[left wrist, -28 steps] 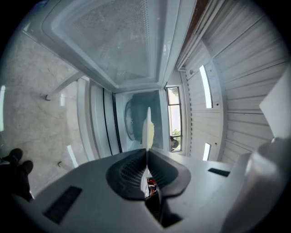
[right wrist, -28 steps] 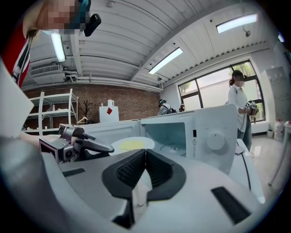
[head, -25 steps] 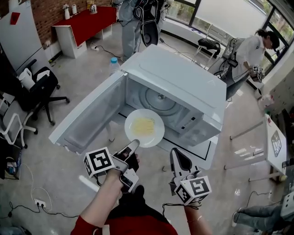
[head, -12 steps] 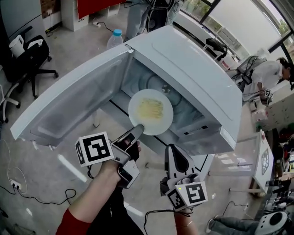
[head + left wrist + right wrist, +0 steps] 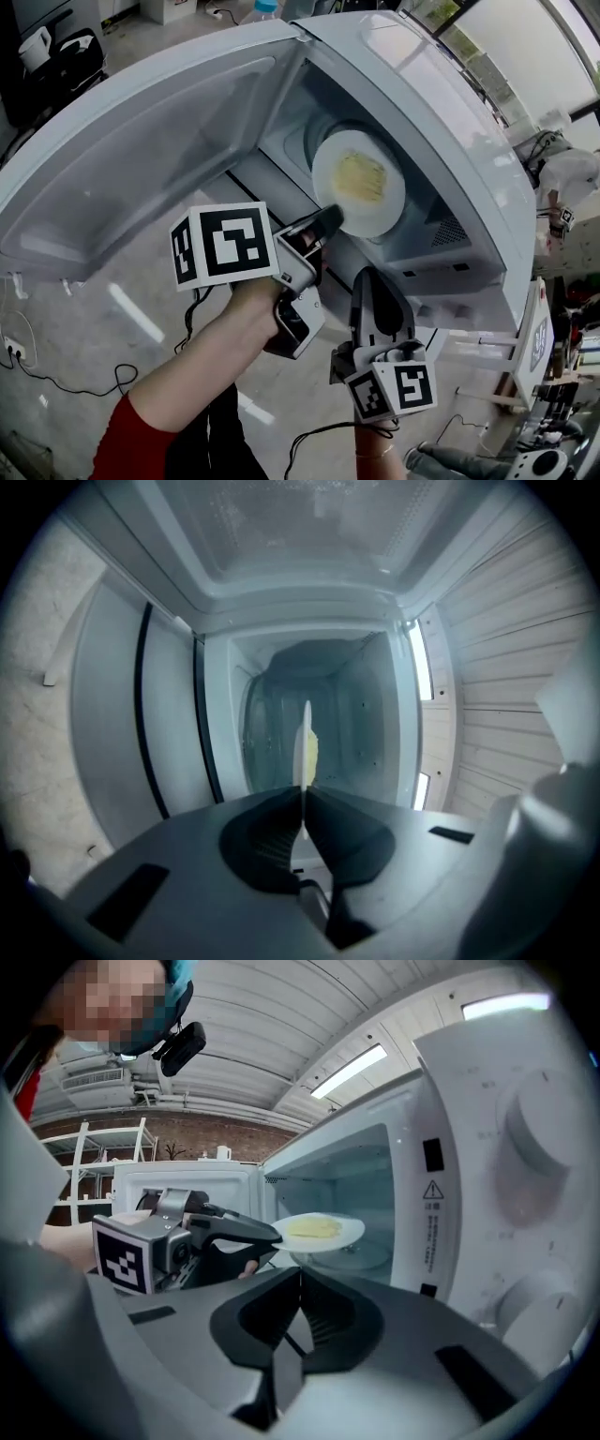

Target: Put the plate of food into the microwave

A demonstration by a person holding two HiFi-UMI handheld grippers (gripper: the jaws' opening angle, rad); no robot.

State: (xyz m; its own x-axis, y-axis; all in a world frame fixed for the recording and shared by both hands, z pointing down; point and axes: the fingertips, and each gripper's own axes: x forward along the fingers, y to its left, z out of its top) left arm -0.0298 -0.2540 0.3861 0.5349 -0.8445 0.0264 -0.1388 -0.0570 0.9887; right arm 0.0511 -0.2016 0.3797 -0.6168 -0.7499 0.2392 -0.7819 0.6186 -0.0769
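Note:
A white plate (image 5: 358, 183) with yellow food (image 5: 362, 176) hangs level in the mouth of the white microwave (image 5: 441, 122), whose door (image 5: 141, 141) swings wide to the left. My left gripper (image 5: 328, 221) is shut on the plate's near rim. In the left gripper view the plate (image 5: 306, 747) shows edge-on between the pads, with the cavity behind it. In the right gripper view the plate (image 5: 321, 1232) floats above the glass turntable (image 5: 361, 1256), gripped by the left gripper (image 5: 274, 1237). My right gripper (image 5: 375, 279) waits below and to the right, shut on nothing (image 5: 300, 1283).
The microwave's control panel (image 5: 530, 1166) with two knobs lies right of the opening. A water bottle (image 5: 265, 7) stands behind the door. An office chair (image 5: 56, 47) is at the far left, cables (image 5: 28, 375) trail on the floor, and a person (image 5: 572, 178) stands at the far right.
The left gripper has carried the plate forward from in front of the open microwave into its mouth. The right gripper followed alongside, still shut.

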